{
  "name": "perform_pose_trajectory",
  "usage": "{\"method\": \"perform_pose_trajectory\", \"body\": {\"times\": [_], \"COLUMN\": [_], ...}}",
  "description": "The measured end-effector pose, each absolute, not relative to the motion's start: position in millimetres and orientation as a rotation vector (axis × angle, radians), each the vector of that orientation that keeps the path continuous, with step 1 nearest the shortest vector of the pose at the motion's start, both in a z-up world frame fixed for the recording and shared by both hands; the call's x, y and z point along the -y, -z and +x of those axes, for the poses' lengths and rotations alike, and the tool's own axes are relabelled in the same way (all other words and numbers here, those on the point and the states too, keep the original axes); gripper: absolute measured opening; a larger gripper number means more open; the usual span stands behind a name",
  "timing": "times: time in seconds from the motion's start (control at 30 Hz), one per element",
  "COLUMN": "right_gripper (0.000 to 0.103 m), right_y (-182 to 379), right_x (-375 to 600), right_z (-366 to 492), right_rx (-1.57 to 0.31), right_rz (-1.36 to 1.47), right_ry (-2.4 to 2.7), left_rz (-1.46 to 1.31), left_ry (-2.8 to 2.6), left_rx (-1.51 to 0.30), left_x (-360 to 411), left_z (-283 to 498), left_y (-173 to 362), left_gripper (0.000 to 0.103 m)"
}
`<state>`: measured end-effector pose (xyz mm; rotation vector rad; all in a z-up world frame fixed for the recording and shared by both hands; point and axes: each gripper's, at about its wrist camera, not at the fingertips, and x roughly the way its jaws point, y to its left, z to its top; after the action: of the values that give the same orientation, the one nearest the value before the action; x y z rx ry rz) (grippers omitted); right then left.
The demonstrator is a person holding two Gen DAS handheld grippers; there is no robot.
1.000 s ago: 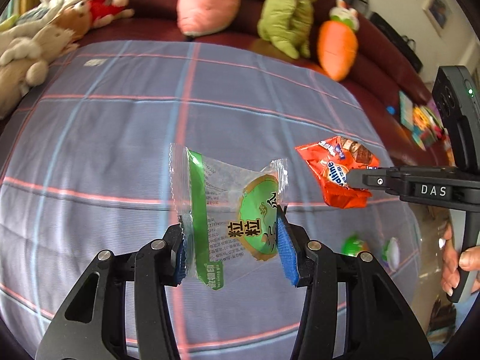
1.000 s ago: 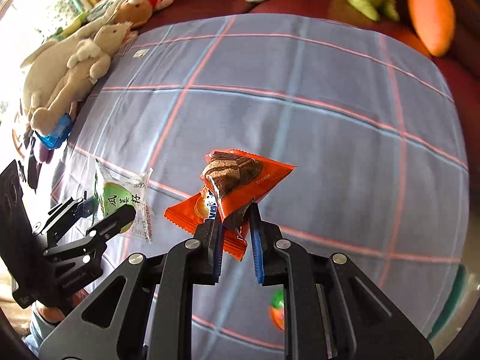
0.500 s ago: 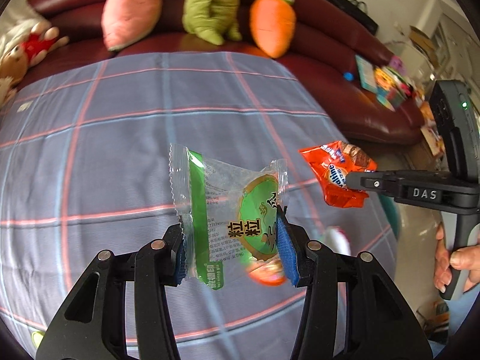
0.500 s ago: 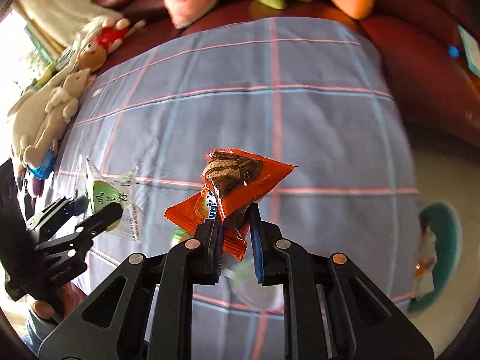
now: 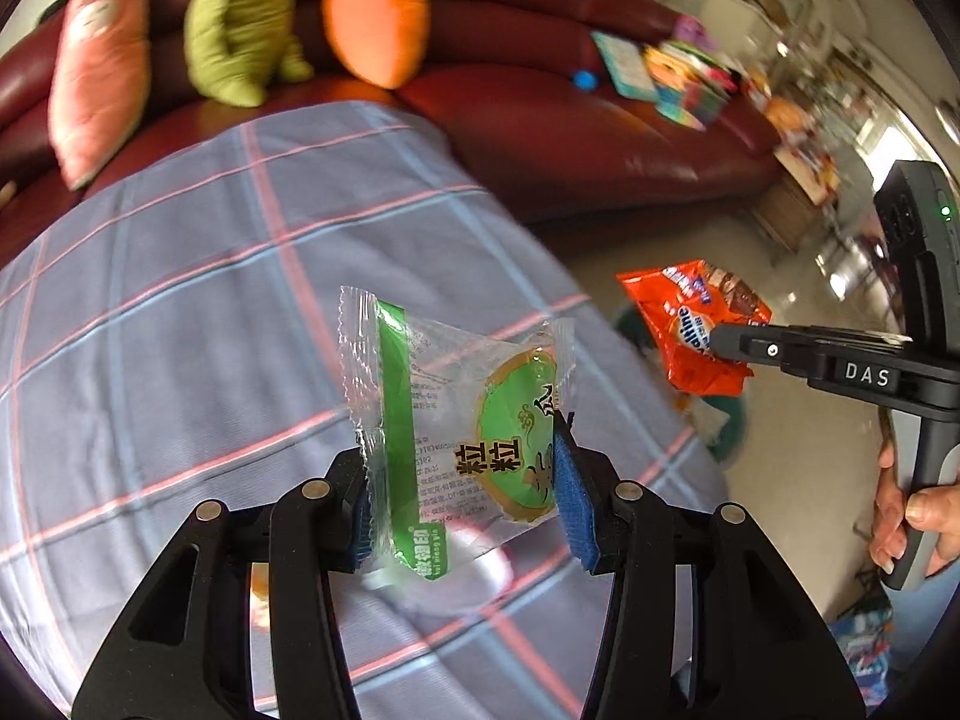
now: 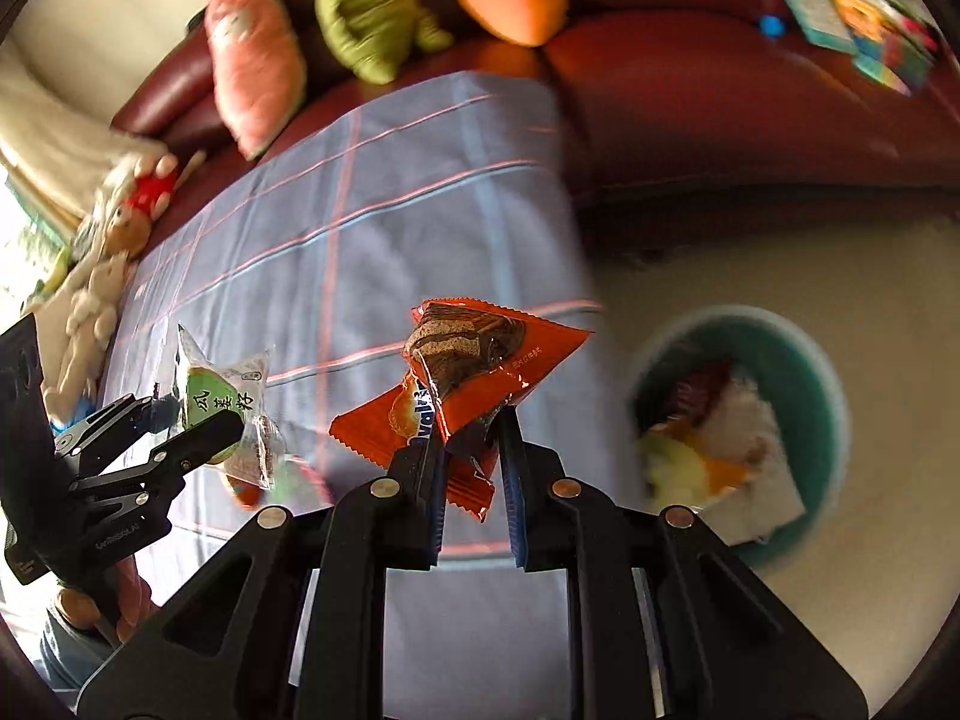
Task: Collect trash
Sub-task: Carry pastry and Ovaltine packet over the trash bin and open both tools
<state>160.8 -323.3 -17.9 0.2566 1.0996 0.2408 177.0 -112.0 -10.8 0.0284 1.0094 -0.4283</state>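
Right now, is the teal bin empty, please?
No. The teal bin on the floor already holds crumpled wrappers and white paper.

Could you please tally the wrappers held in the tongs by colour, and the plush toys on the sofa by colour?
Green-and-clear wrapper, left tongs: 1
Orange wrapper, right tongs: 1
Pink plush: 1
Green plush: 1
Orange carrot plush: 1
Total: 5

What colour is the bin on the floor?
Teal, with trash already inside; the bin shows best in the right wrist view.
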Motion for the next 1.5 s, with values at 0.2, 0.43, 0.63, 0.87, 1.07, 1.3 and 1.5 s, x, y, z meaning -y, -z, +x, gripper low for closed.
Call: {"method": "perform_pose_trajectory", "body": {"times": [0.2,0.43,0.63,0.87,1.07,1.3,1.5], "right_gripper": [0.016,0.016,0.016,0.016,0.016,0.016,0.016], "right_y": [27,40,54,62,68,71,77], "right_x": [398,457,482,499,515,523,525], "right_z": [138,123,124,129,129,132,133], "right_rx": [-1.074,-1.068,-1.080,-1.087,-1.098,-1.096,-1.108], "right_rz": [0.329,0.410,0.452,0.483,0.498,0.513,0.520], "right_ry": [-0.126,-0.045,-0.018,0.002,0.030,0.055,0.065], "left_rz": [0.104,0.155,0.195,0.230,0.265,0.301,0.296], "left_ry": [0.519,0.583,0.621,0.654,0.679,0.684,0.660], "left_rx": [-1.038,-1.070,-1.092,-1.124,-1.151,-1.165,-1.151], "left_x": [181,240,278,310,334,354,354], "left_z": [185,193,201,210,218,228,231], "left_y": [20,33,47,63,78,91,92], "left_gripper": [0.049,0.049,0.049,0.049,0.049,0.057,0.088]}}
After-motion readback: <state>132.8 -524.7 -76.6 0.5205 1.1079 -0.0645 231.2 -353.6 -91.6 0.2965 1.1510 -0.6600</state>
